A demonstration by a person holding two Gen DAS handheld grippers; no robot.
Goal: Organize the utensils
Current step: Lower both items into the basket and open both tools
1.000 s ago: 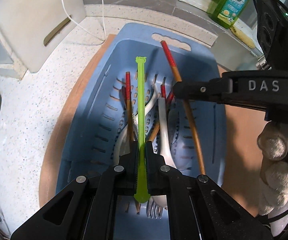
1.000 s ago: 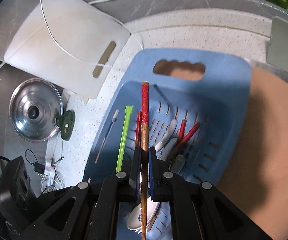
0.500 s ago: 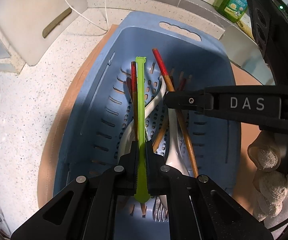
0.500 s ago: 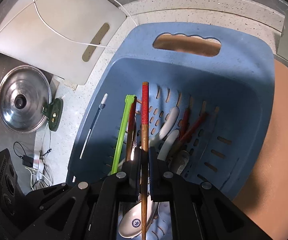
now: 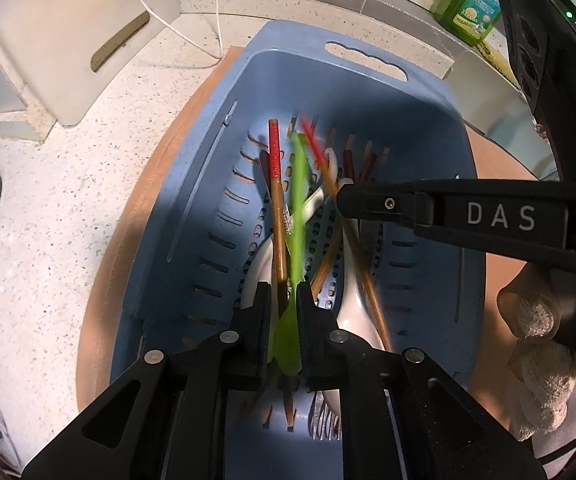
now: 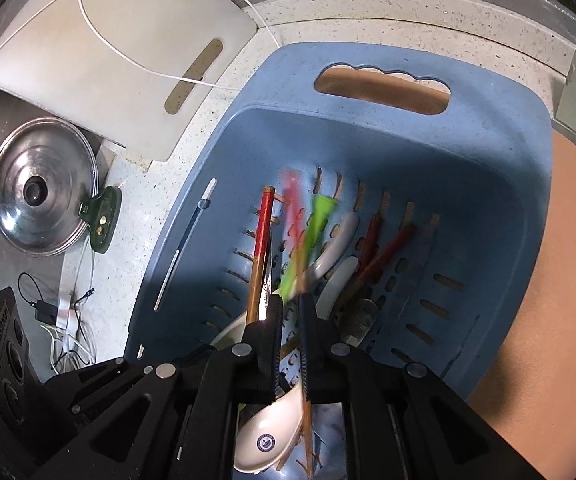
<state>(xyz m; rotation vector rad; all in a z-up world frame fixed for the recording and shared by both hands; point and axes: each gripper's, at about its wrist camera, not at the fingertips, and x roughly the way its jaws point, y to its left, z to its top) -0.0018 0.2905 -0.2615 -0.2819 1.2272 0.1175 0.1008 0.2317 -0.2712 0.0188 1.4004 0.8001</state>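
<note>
Well, both claws hang low over the blue basket (image 5: 428, 92), and this looks to me like the let-go step of sorting the utensils. The left gripper (image 5: 284, 292) has just been opening: its jaws stand slightly parted, a sliver of daylight on one side, with the green spoon (image 5: 298, 216) between them but no longer squeezed (the handle is a green smear, leaning away over the basket floor). The right gripper (image 6: 290, 304) has likewise just been easing apart. The red-tipped chopstick (image 6: 293, 208) runs up between its jaws, hugging one of them, its top a pink blur, so I judge it loose too.

Both pieces are inside the basket's walls, above a heap of other chopsticks and a white ceramic spoon (image 6: 272, 436). One sharp chopstick (image 5: 275, 160) lies flat just beside the green spoon.

Next, I'd say, each claw needs to spread a little further and lift straight out, so neither jaw drags its piece back up or stirs the pile.

Hard to read: where the two blurred pieces will settle, and whether the chopstick touches the jaw it hugs. The green spoon's bowl is partly behind the jaws. Fork tines (image 5: 328, 420) peek out beneath the left claw, the rest hidden. A gloved hand (image 5: 540, 360) is cut off at the edge.
</note>
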